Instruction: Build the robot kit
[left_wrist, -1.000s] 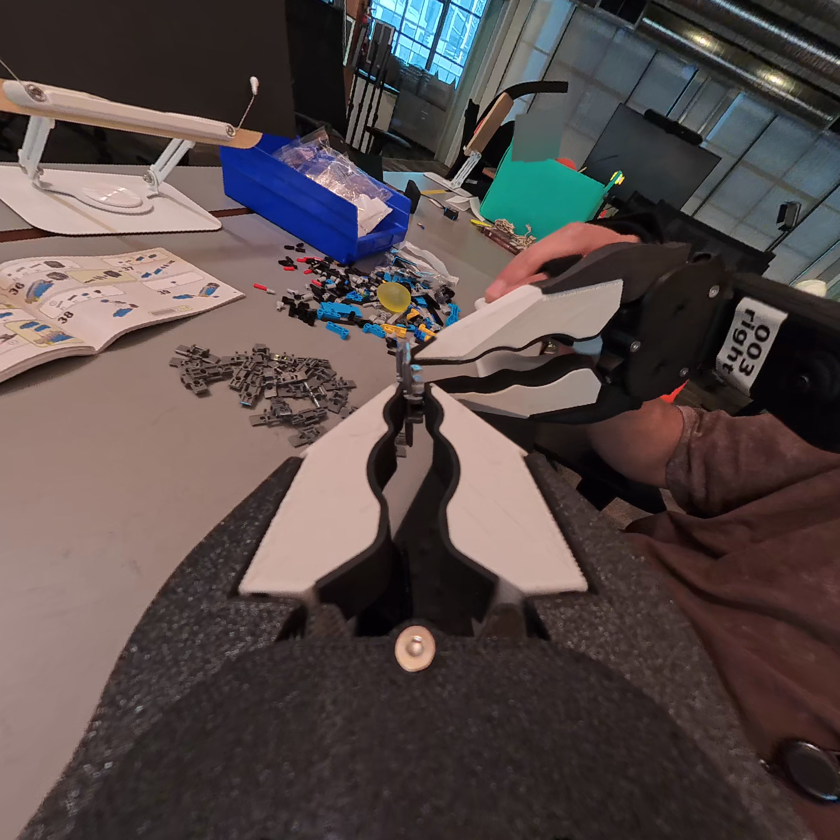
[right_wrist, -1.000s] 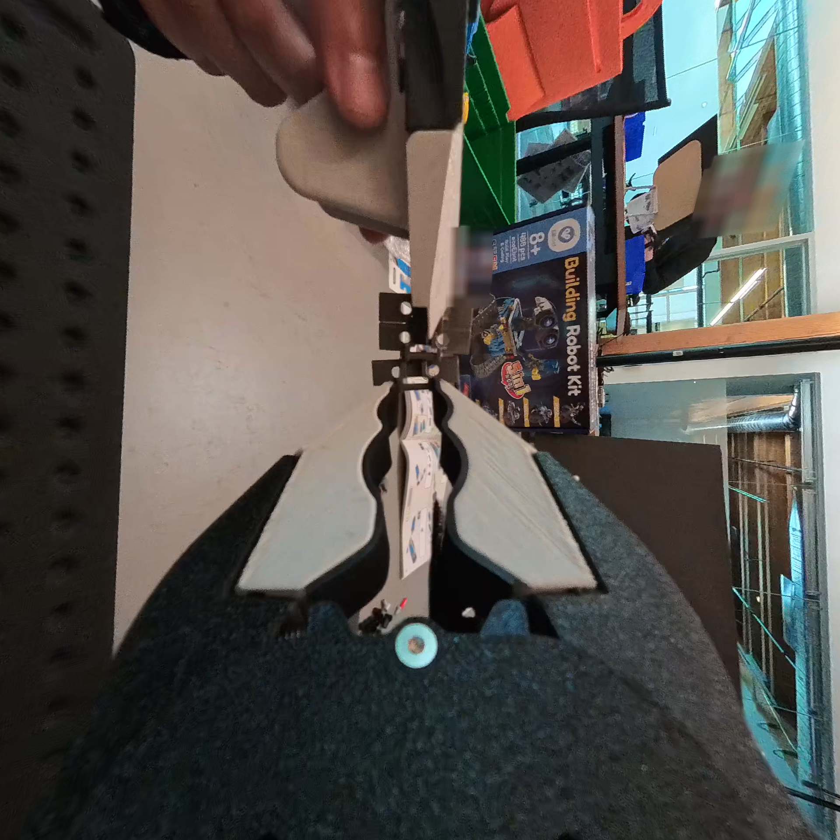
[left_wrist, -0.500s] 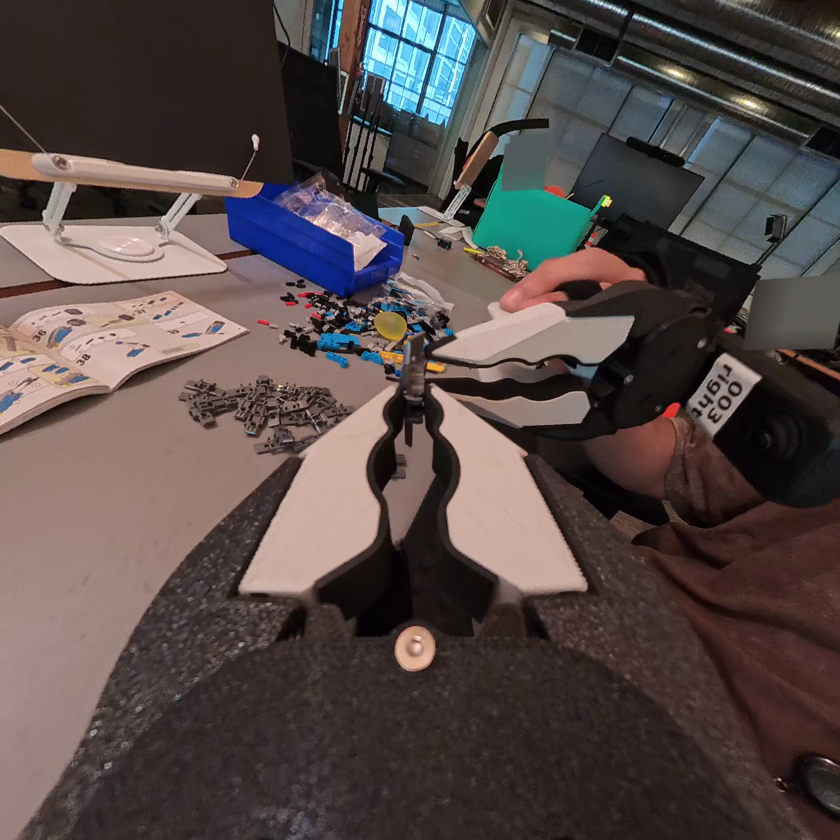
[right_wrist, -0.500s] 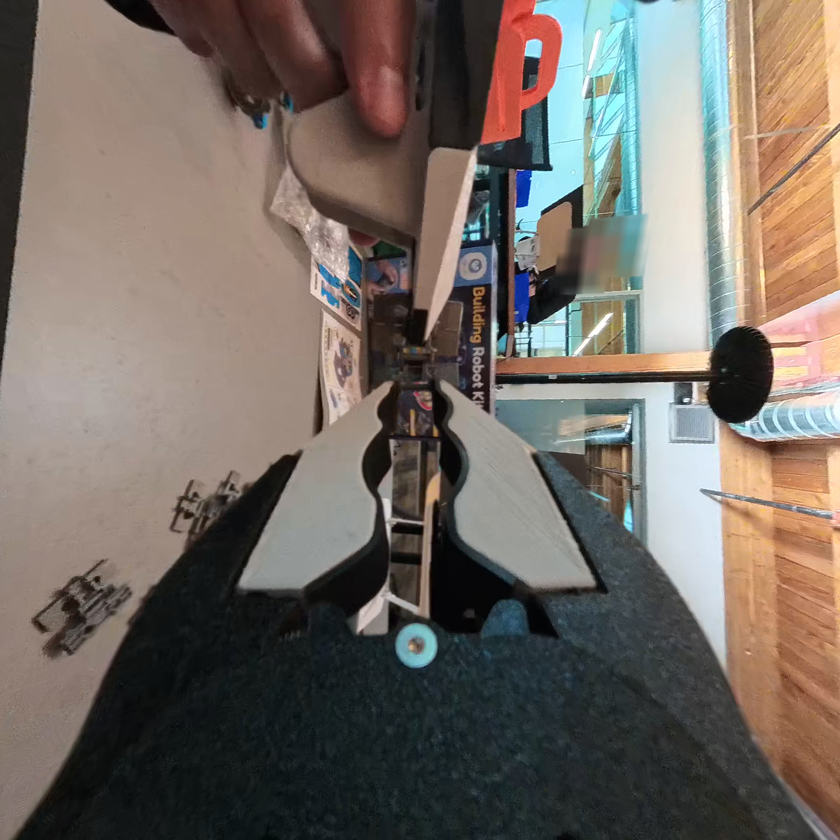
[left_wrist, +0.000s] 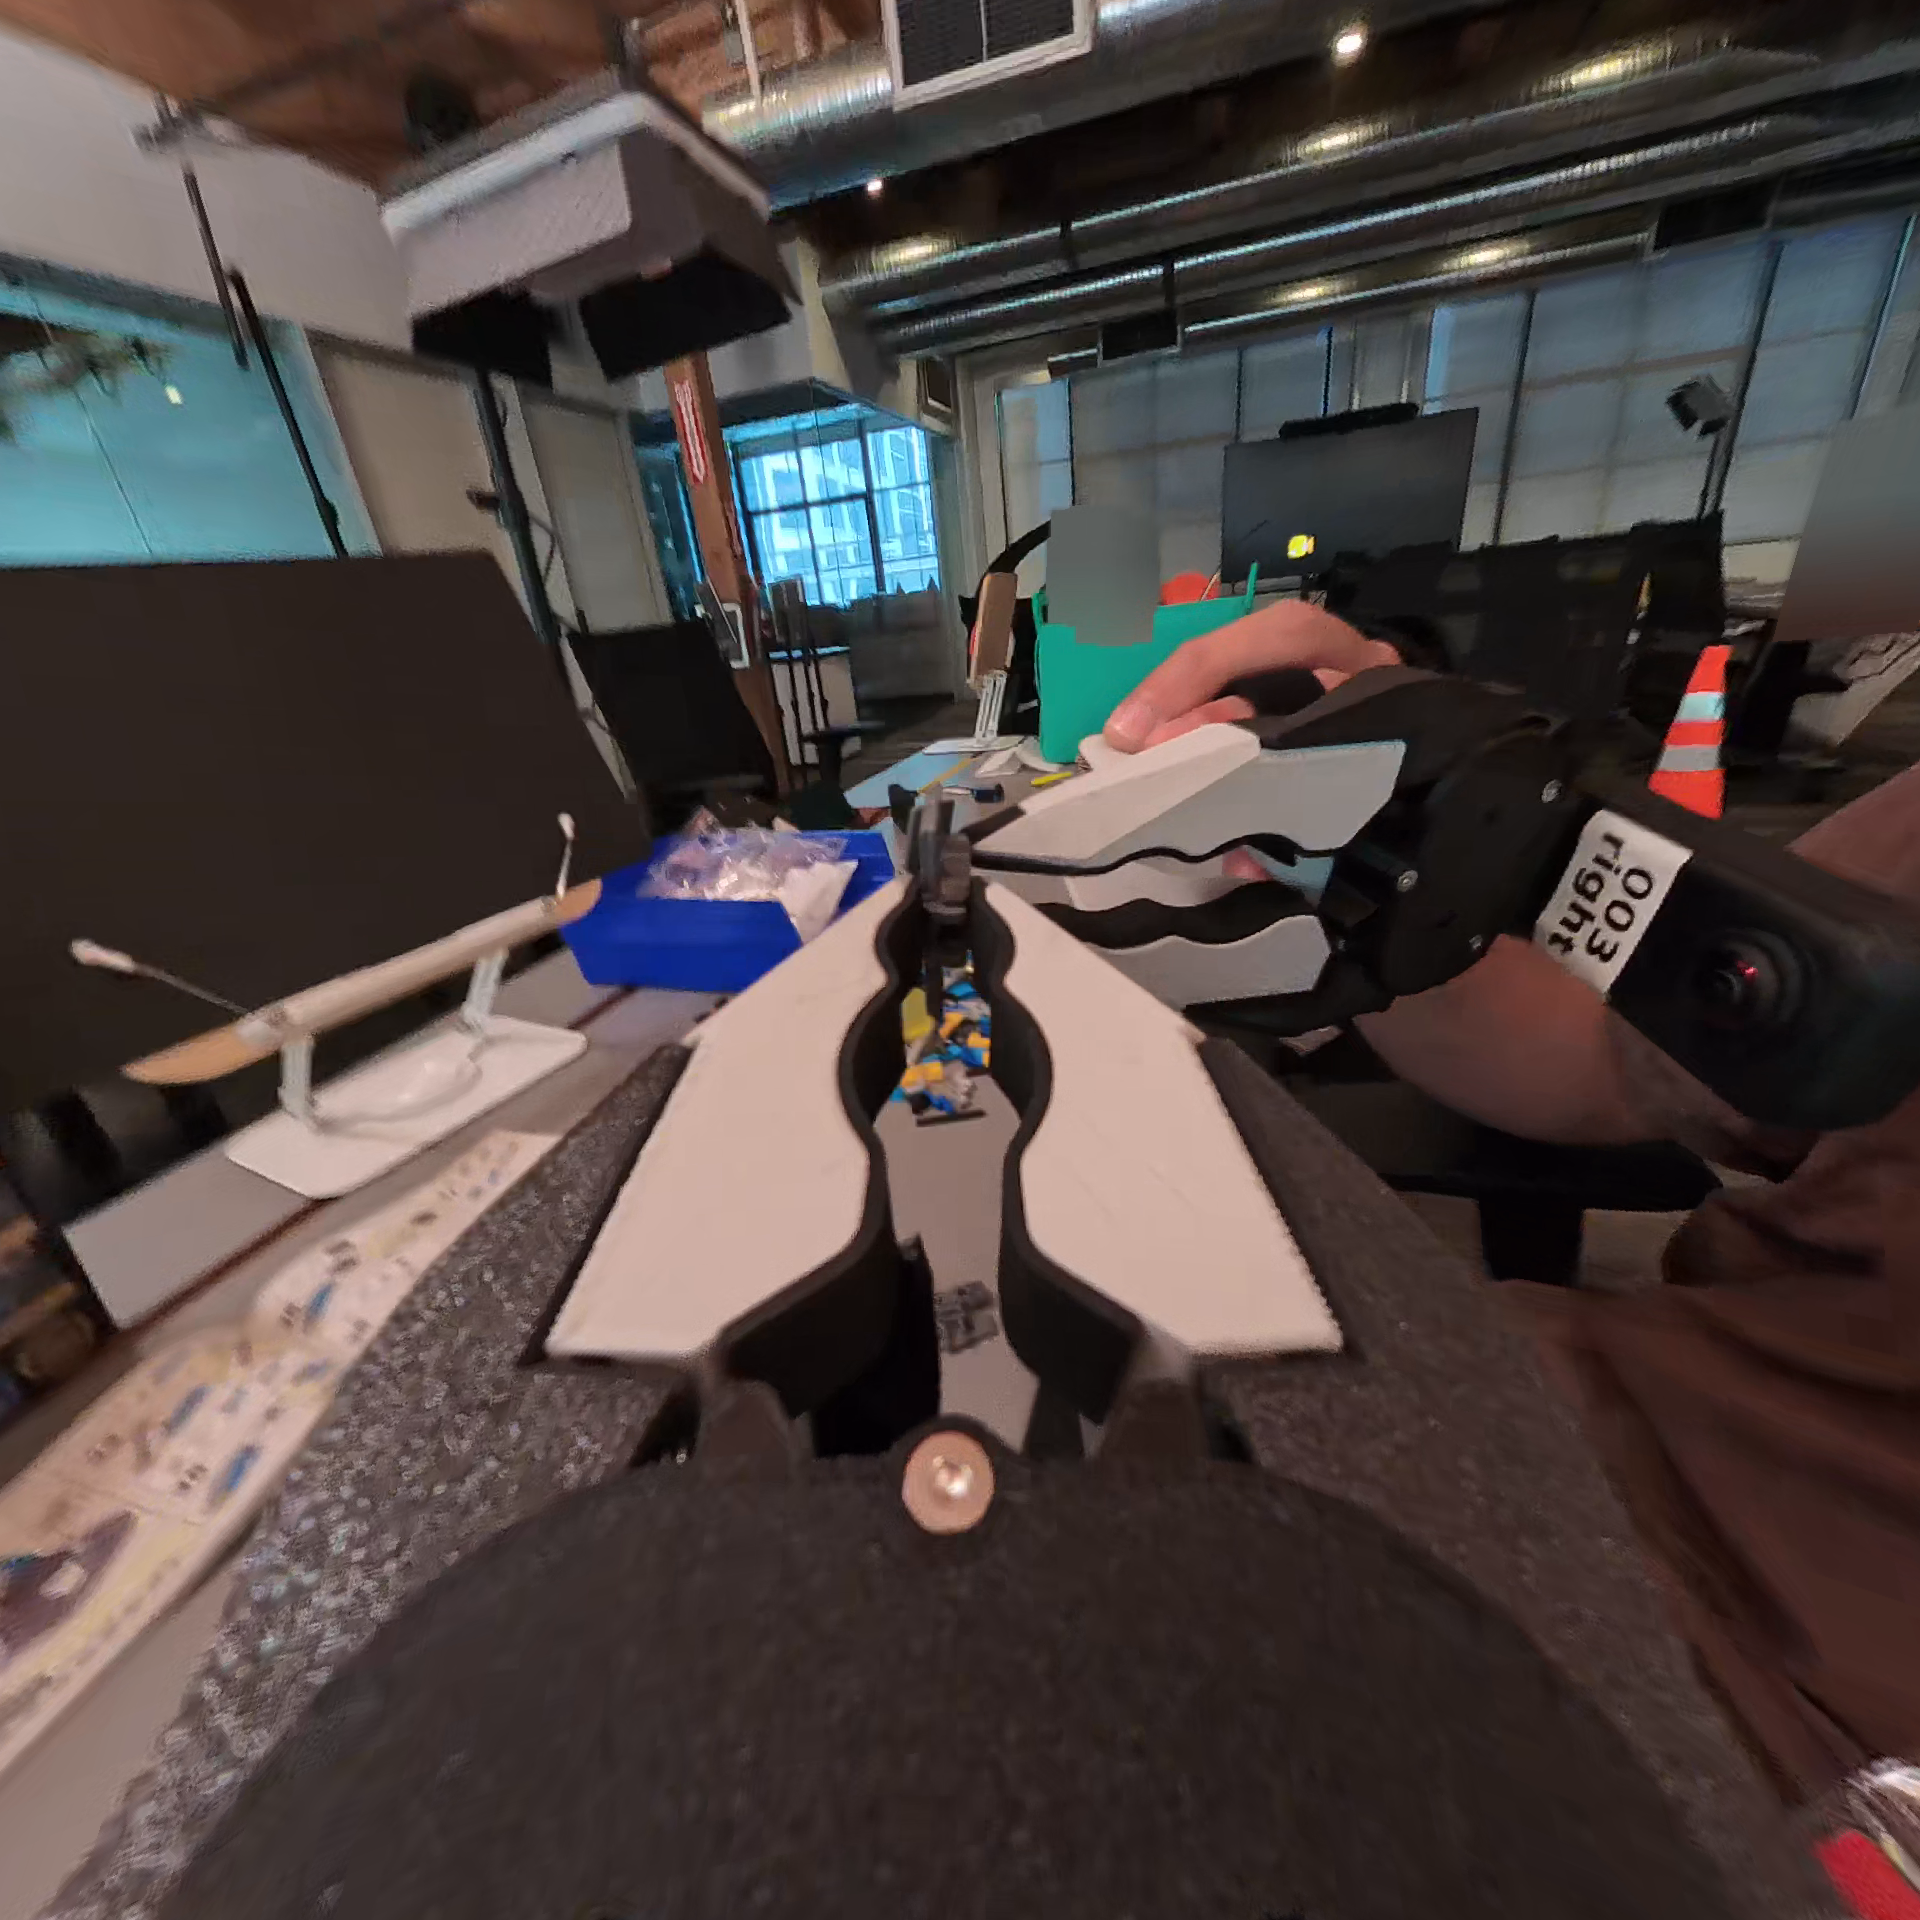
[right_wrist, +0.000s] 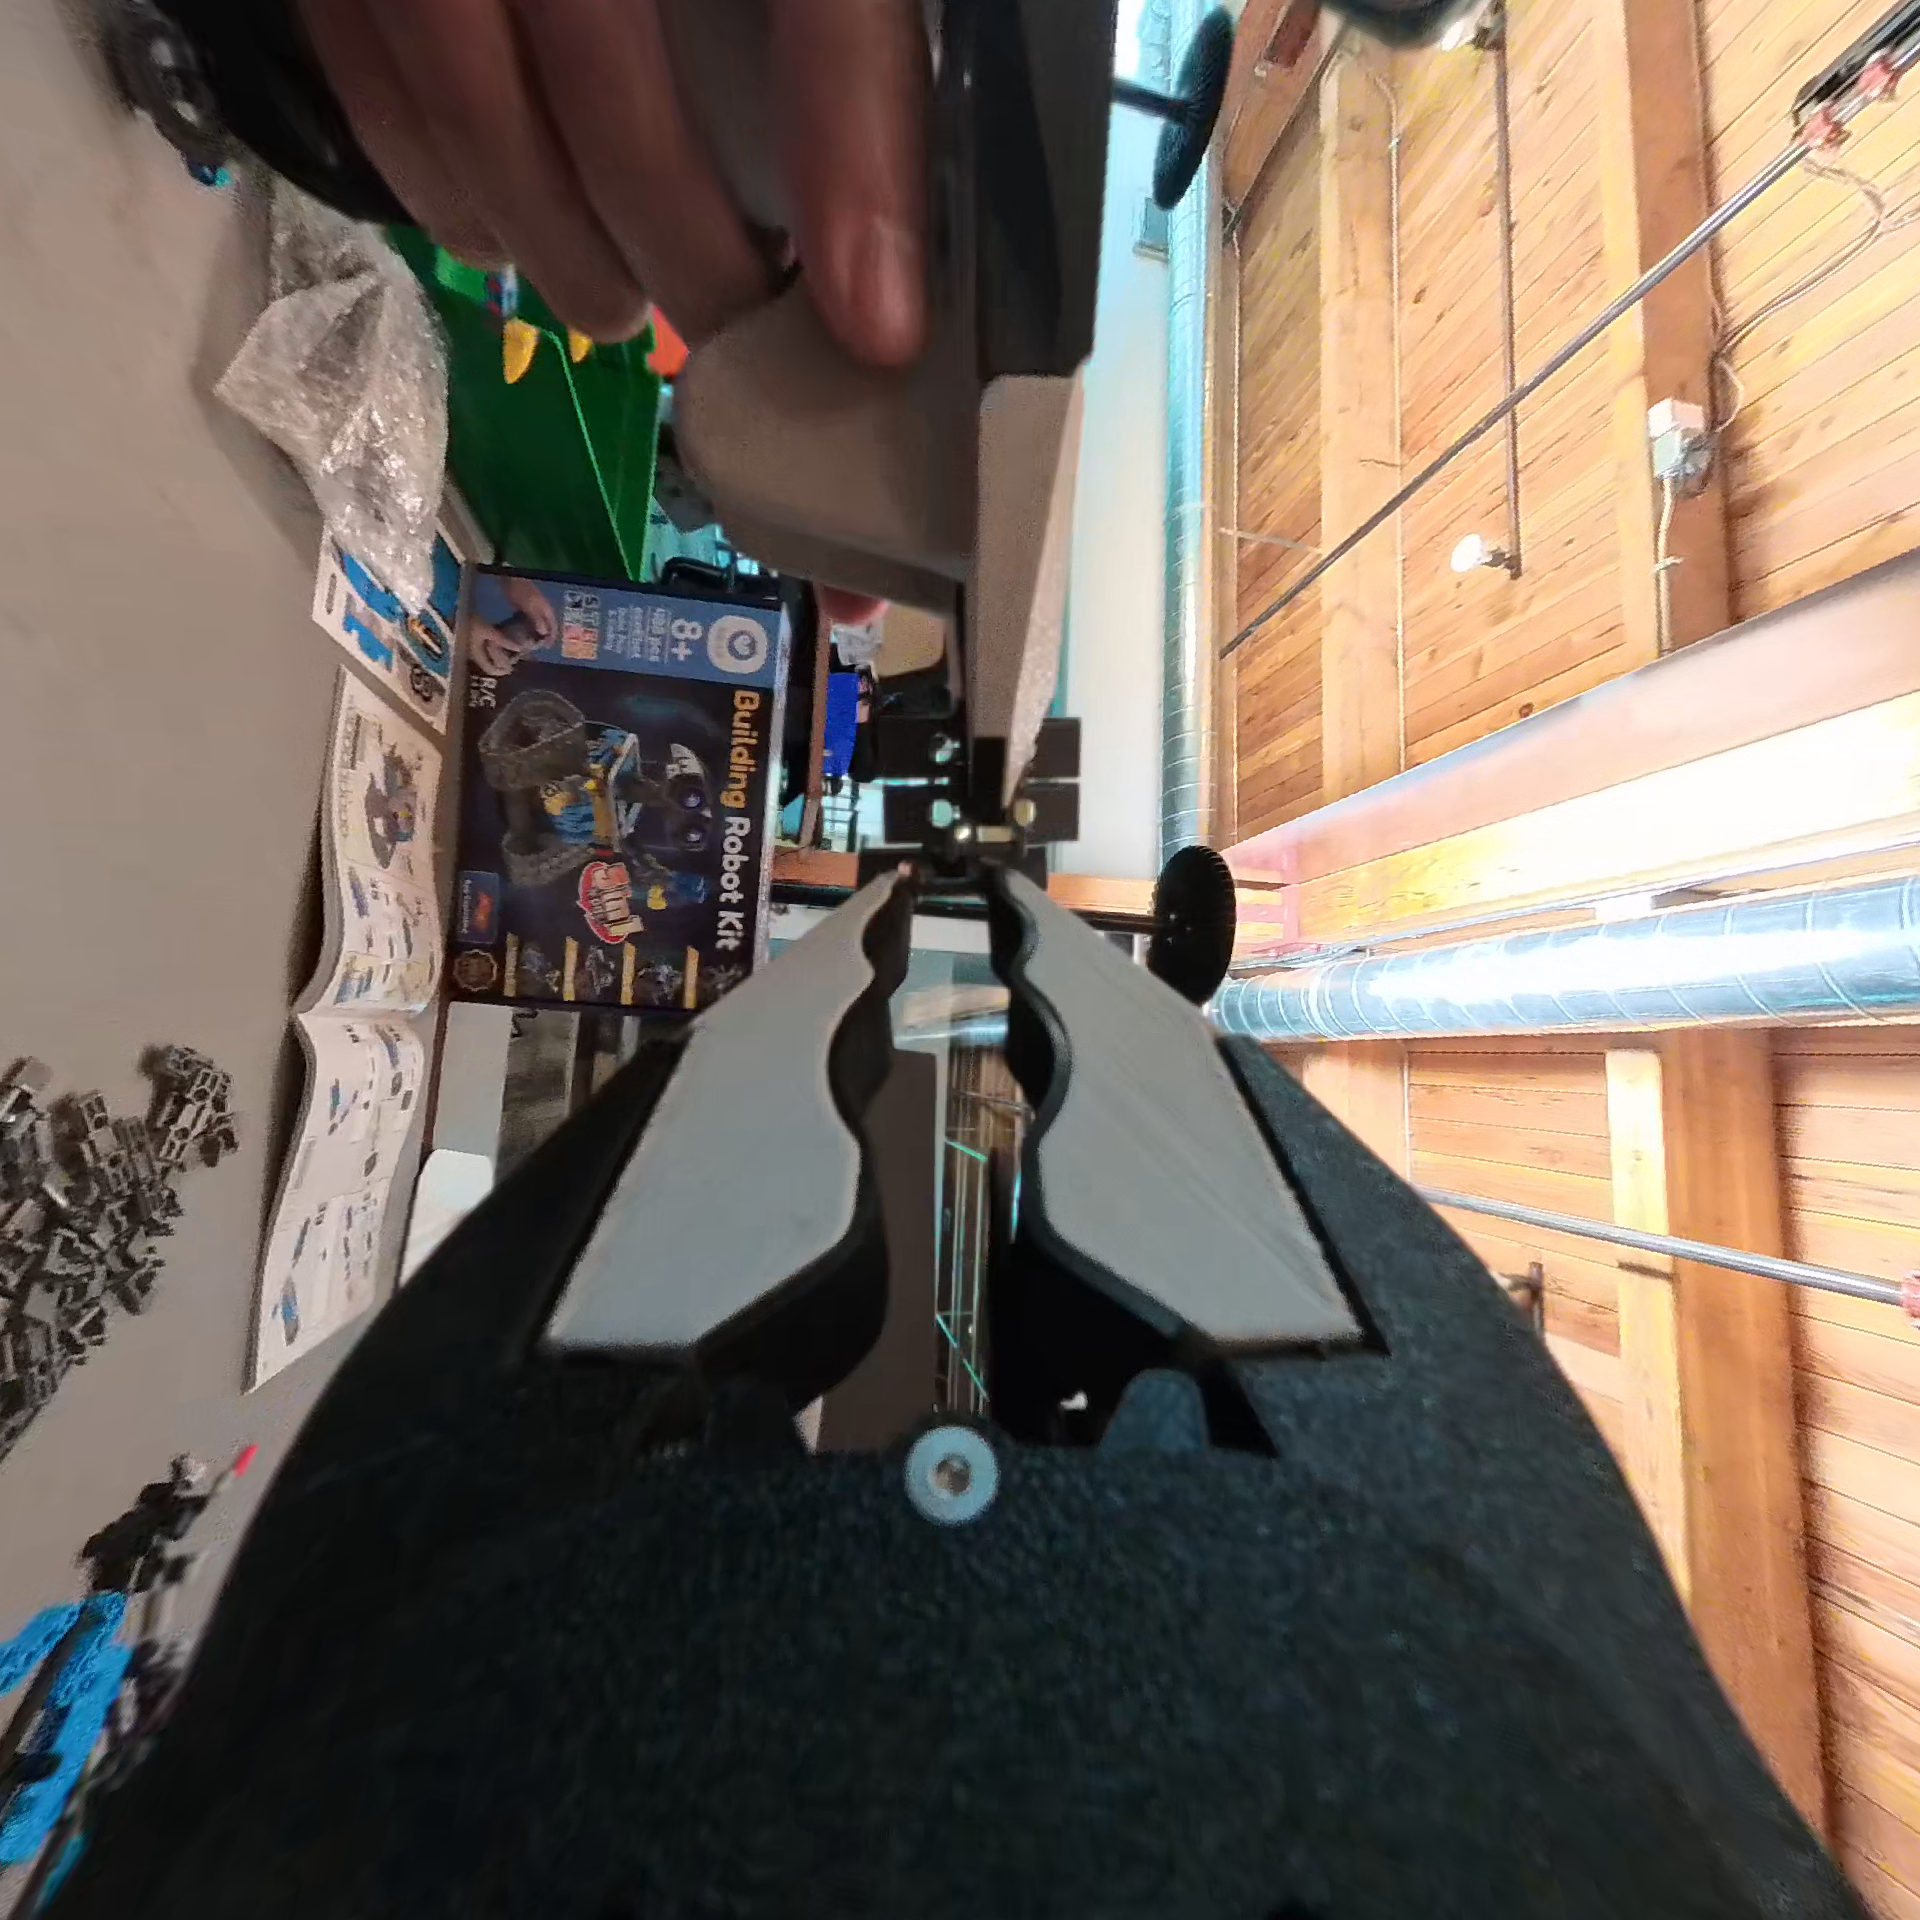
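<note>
Jaws closed: both grippers pinch grey piece (left_wrist: 938, 868).

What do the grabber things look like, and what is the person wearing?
Each gripper, left and right, has two white wedge-shaped fingers with wavy black inner edges on a speckled black foam body. The right one carries a white label and a round lens. The sleeve is brown.

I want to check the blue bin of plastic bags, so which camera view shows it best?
The left wrist view shows the blue plastic bin best: it sits on the grey table beyond the left gripper, with clear plastic bags inside. The right wrist view does not show the bin at all.
</note>
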